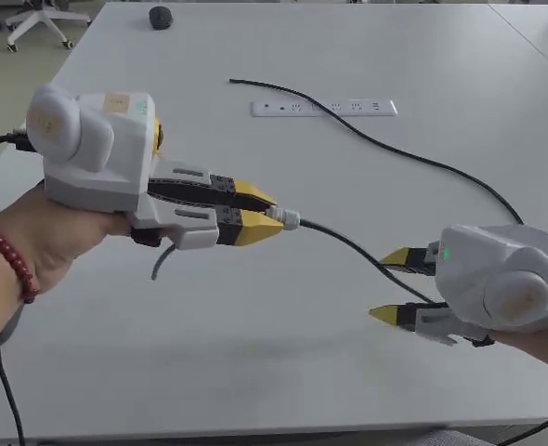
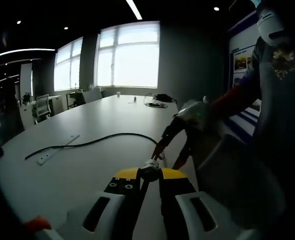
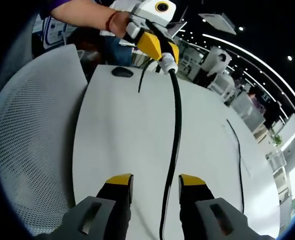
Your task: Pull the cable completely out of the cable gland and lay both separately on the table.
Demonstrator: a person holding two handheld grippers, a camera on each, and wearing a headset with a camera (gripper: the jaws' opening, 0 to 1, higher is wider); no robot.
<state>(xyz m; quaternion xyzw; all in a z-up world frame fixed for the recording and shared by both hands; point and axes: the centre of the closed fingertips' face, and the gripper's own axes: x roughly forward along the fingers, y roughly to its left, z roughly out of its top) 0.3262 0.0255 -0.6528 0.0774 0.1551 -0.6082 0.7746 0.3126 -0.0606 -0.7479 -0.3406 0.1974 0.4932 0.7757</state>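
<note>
The cable gland [image 1: 289, 220] is mostly buried between the left gripper [image 1: 276, 214] jaws mid-frame in the head view, just its white tip pokes out. The cable [image 1: 348, 243] slips behind the right gripper [image 1: 379, 286] body at lower right, and in the right gripper view it runs off the bottom edge. There's a dark blob [image 1: 161, 16] at top centre-left, too small to tell. The chair [image 1: 37, 23] upper left is cropped.

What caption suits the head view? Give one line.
Left gripper clamps the cable gland while the open right gripper straddles the cable.
</note>
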